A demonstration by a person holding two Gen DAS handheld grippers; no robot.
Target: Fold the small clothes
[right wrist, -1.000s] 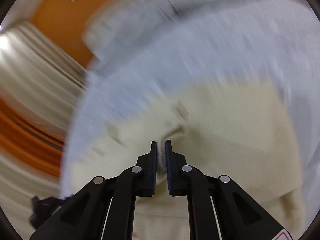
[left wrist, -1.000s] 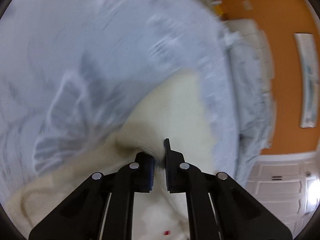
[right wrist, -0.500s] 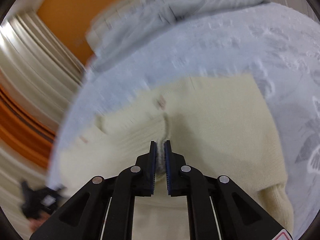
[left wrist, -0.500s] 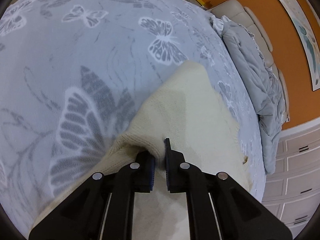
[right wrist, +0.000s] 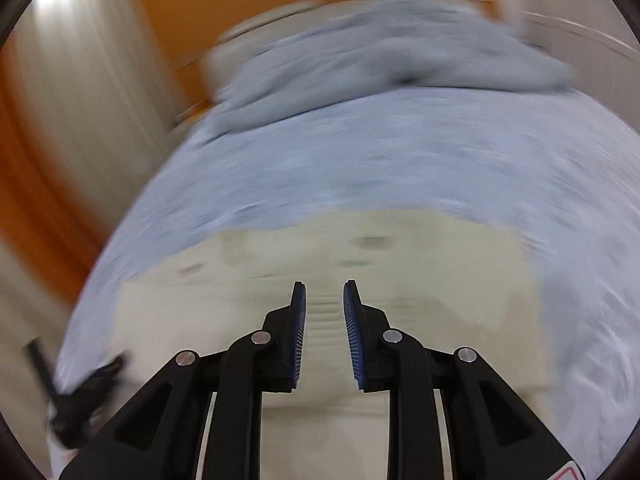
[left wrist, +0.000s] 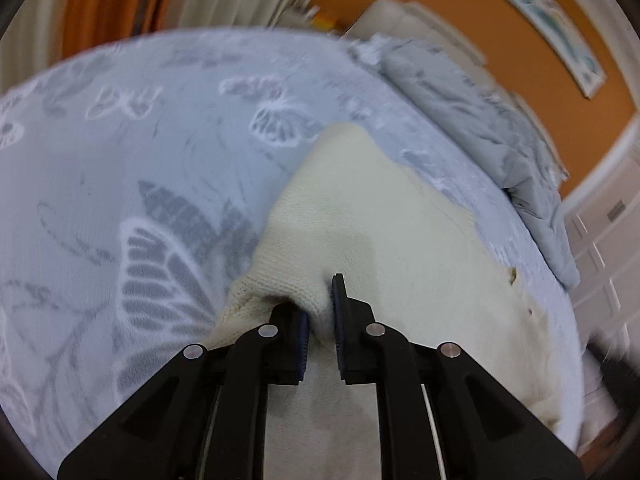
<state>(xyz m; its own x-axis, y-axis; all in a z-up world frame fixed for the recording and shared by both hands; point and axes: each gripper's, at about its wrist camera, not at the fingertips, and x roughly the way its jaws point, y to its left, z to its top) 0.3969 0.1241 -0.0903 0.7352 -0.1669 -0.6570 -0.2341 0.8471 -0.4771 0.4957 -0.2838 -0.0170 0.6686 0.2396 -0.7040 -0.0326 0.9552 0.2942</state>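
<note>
A cream knitted garment (left wrist: 380, 232) lies on a pale blue bedspread with butterfly print (left wrist: 120, 152). My left gripper (left wrist: 320, 312) is shut on a bunched fold of the garment's edge, with knit pinched between the pads. In the right wrist view the same cream garment (right wrist: 420, 280) lies flat on the bedspread (right wrist: 400, 152). My right gripper (right wrist: 324, 300) is open, its jaws apart just above the cloth with nothing between them. That view is motion blurred.
A crumpled grey-blue blanket (left wrist: 480, 120) lies at the far side of the bed, also in the right wrist view (right wrist: 380, 52). Orange wall and curtains (left wrist: 100, 8) lie beyond. White drawers (left wrist: 608, 232) stand at the right. A dark object (right wrist: 76, 400) sits at the bed's left edge.
My right gripper has opened and let go of the garment, which now lies flat. My left gripper still holds its fold; its view has tilted up to show more of the room.
</note>
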